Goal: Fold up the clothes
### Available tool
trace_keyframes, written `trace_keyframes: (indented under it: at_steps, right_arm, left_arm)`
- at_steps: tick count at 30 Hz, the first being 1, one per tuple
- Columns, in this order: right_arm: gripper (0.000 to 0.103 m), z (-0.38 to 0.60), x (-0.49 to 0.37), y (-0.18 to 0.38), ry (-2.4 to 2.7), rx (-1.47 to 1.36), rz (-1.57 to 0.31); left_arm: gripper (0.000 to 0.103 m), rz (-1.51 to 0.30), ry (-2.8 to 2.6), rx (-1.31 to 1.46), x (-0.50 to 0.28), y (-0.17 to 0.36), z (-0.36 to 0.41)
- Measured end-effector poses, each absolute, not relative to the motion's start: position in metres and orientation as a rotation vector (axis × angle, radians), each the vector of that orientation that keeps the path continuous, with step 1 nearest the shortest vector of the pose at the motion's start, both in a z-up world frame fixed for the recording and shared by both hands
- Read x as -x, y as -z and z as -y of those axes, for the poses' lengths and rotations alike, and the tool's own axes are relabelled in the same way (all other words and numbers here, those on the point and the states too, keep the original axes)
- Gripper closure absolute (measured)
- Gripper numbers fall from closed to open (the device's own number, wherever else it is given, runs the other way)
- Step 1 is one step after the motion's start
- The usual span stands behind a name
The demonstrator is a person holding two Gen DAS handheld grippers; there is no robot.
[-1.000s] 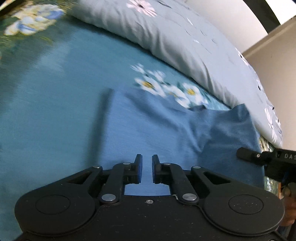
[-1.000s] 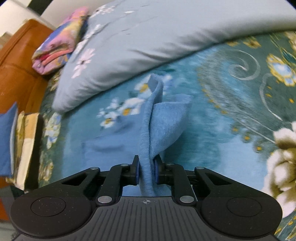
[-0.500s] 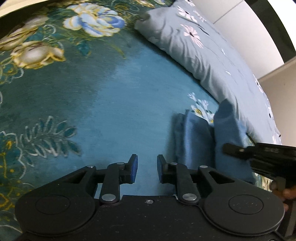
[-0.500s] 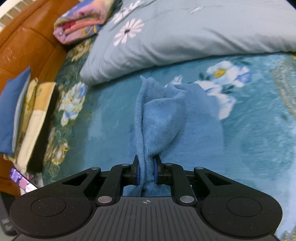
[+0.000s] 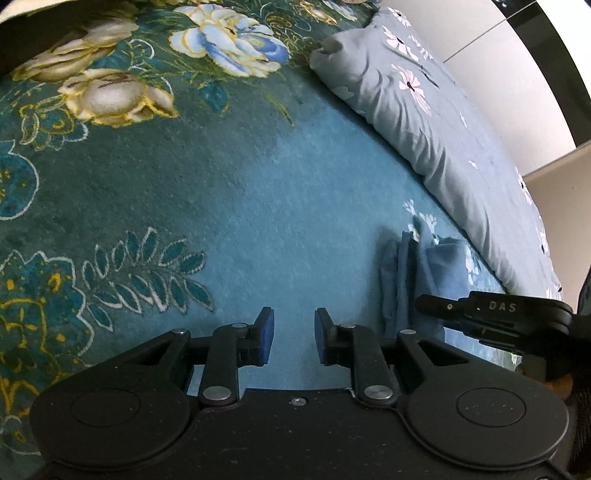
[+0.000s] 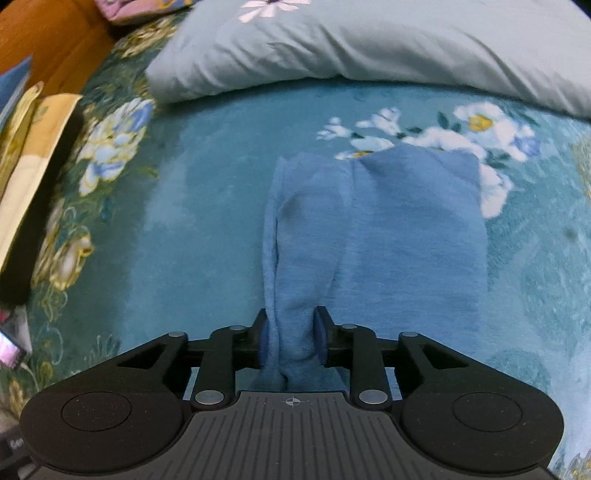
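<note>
Looking along the left wrist view first: the left claw (image 5: 294, 341) stands open, blue-padded fingers (image 5: 266, 341) well apart, nothing between them. Beneath it lies only the teal floral bedspread (image 5: 229, 206) of the bed. The blue soft-knit garment (image 5: 413, 280) sits to the right of this claw, apart from it, bunched into upright folds on the bedspread. The right claw (image 5: 424, 304) enters from the right edge as a black bar marked "DAS", its tip at the garment; from this view I cannot tell how its jaws stand. A grey-blue daisy-print pillow (image 5: 436, 122) runs along the far side of the bed, just beyond the garment. A pale wall (image 5: 517, 81) rises behind it.

Right wrist view: the right claw (image 6: 291, 341) is closed down on a gathered ridge of the garment (image 6: 406, 236), cloth filling the gap between both pads. From the grip, a narrow double fold runs forward on the left; the wider part lies flat on the bedspread (image 6: 207, 206) to the right, its far edge at a printed white flower cluster. The pillow (image 6: 351, 48) lies well beyond. At the left edge: an orange-brown wooden headboard (image 6: 55, 40) and stacked folded fabric, cream and yellow (image 6: 22, 147), with a pink patterned bundle (image 6: 129, 7) at the top edge. No containers in either view.
</note>
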State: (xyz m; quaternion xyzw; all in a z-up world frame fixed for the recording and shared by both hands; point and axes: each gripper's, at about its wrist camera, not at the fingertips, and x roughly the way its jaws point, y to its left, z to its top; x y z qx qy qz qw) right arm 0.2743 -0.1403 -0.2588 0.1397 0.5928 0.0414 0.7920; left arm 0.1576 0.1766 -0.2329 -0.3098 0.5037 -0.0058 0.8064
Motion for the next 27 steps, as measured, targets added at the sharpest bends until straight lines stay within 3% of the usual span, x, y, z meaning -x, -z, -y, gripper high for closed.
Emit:
trace_keyframes:
  at_steps: [10,16,20,27]
  right_arm:
    - [0.068,0.185,-0.239,0.220,-0.064,-0.496,-1.109]
    - [0.066,0.254,-0.195,0.243,0.211,-0.555,-1.160]
    - [0.064,0.277,-0.164,0.265,0.302,-0.656,-1.217]
    - [0.059,0.281,-0.149,0.277,0.282,-0.734,-1.205]
  left_arm:
    - [0.074,-1.077,0.163,0.640,-0.191,0.215,-0.141]
    - [0.066,-1.111,0.330,0.581,-0.203,0.203,-0.086]
    - [0.060,-1.106,0.421,0.419,-0.195,0.196,-0.045]
    - [0.062,-1.166,0.497,0.125,-0.199,0.217,0.002]
